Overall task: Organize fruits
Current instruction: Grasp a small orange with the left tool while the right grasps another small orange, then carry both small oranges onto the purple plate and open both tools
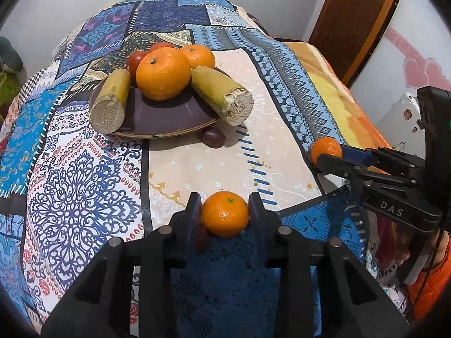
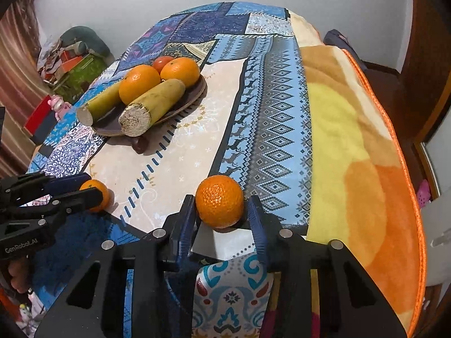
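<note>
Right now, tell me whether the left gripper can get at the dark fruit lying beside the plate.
Probably not yet: the left gripper is shut on a mandarin. The cloth up to the dark fruit lies bare, but the sugarcane piece overhangs it from the plate.

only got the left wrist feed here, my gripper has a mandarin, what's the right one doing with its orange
Observer: The right gripper has its orange between its fingers; the right wrist view shows a slim gap at the right pad, so a firm grip isn't certain.
Operator: is that orange lifted or sitting on something
Observer: It looks to be resting on a small dark fruit that barely peeks out beneath it, hidden in your feed.
Operator: anything left of the plate i can't see
Observer: Yes, beyond the table edge left of the plate sits a pink toy figure beside a red box.
</note>
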`<state>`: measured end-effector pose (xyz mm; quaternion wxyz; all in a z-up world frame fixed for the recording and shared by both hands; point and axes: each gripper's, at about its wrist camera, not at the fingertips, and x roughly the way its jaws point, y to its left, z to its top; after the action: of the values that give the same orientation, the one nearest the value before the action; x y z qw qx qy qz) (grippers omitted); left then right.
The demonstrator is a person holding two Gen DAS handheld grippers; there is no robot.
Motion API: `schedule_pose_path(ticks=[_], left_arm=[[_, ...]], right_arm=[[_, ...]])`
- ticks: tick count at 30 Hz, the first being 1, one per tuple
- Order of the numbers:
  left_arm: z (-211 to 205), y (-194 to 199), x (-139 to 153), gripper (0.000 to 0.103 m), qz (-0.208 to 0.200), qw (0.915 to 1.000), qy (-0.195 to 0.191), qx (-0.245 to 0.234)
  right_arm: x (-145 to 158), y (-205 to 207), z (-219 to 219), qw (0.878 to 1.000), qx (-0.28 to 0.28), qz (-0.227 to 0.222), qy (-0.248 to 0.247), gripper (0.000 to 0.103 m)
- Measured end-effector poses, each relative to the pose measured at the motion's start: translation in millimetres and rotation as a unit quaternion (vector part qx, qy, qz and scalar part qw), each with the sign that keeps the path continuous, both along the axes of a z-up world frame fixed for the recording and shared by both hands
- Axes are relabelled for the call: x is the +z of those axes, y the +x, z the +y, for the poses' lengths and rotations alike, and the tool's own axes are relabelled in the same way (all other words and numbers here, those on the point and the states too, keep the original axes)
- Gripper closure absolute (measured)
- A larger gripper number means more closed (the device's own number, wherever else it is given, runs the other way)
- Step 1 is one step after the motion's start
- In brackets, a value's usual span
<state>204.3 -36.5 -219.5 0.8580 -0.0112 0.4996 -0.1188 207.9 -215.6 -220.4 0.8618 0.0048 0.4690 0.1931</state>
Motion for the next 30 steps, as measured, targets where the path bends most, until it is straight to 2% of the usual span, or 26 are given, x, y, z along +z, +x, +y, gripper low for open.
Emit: schedule_pose_path(ticks=[7, 20, 30], left_arm=[[7.3, -5.4, 14.5, 0.069, -0.014, 0.9998, -0.008, 0.007], [53.0, 4.0, 62.0, 0.069, -0.068, 0.9956, -0.018, 0.061], [70.1, 35.4, 66.6, 0.069, -0.080, 0.9937, -0.014, 0.077]], right_arm=[[13.8, -1.2, 6.0, 1.000, 0.012, -0.014, 0.010, 0.070], [50.4, 11.2, 47.2, 0.997, 0.050, -0.057, 0.032, 0.070], [55.8, 35.6, 85.5, 0.994, 0.079, -0.066, 0.035, 0.070]])
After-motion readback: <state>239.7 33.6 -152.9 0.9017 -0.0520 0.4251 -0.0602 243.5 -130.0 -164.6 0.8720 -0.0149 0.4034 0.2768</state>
